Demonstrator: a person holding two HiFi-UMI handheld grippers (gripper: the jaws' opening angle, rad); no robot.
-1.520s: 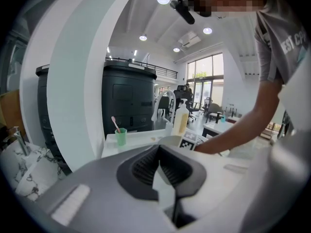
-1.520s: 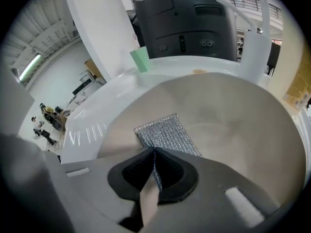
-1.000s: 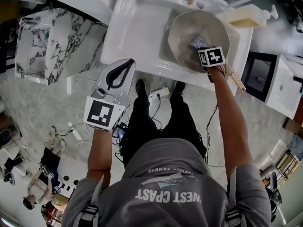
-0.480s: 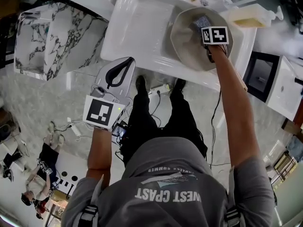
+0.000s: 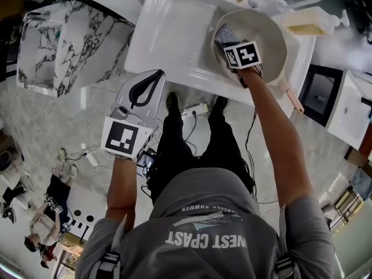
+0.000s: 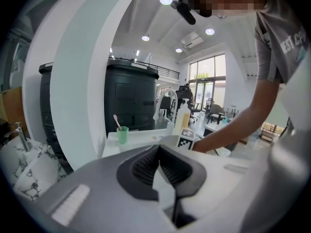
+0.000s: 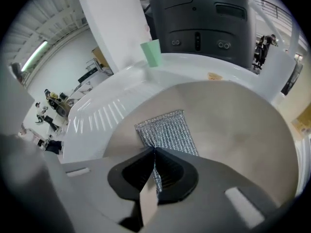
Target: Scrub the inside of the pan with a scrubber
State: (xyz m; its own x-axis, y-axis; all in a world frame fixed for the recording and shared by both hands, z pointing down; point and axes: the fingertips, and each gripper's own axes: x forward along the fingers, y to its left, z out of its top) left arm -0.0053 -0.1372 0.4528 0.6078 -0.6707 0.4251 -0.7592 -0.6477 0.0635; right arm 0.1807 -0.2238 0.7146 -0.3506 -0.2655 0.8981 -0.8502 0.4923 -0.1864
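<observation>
The pan (image 5: 273, 39) sits in the white sink (image 5: 168, 34), its long handle (image 5: 292, 100) sticking out toward the person. The scrubber (image 5: 224, 35) lies flat on the pan's inside, on the side nearest the draining part of the sink. The right hand-held gripper (image 5: 232, 46) pinches the scrubber by its near edge, jaws pressed tight on it. The scrubber looks like a thin silver mesh pad - light, soft and floppy, so I think it will bend and bunch up if pushed hard. Holding it by 1 edge, as now, is fine, but a grip nearer the middle may keep it flatter. The pan looks stiff and smooth, maybe slippery if wet, and nothing holds it, so it could slide or spin while being rubbed. The left hand-held gripper (image 5: 152, 79) hangs low beside the person's leg, well apart from the sink, with its jaws together and nothing in them. The head view shows the whole pan, its handle and both arms at once, but the pinch is hidden under the marker cube. The right gripper view shows that pinch up close - the mesh of the scrubber (image 7: 167, 130) caught between the pads, the pale inside of the pan (image 7: 243, 130), and a green cup (image 7: 151, 52) on the far rim. The left gripper view adds a toothbrush (image 6: 116, 122) standing in that cup.
</observation>
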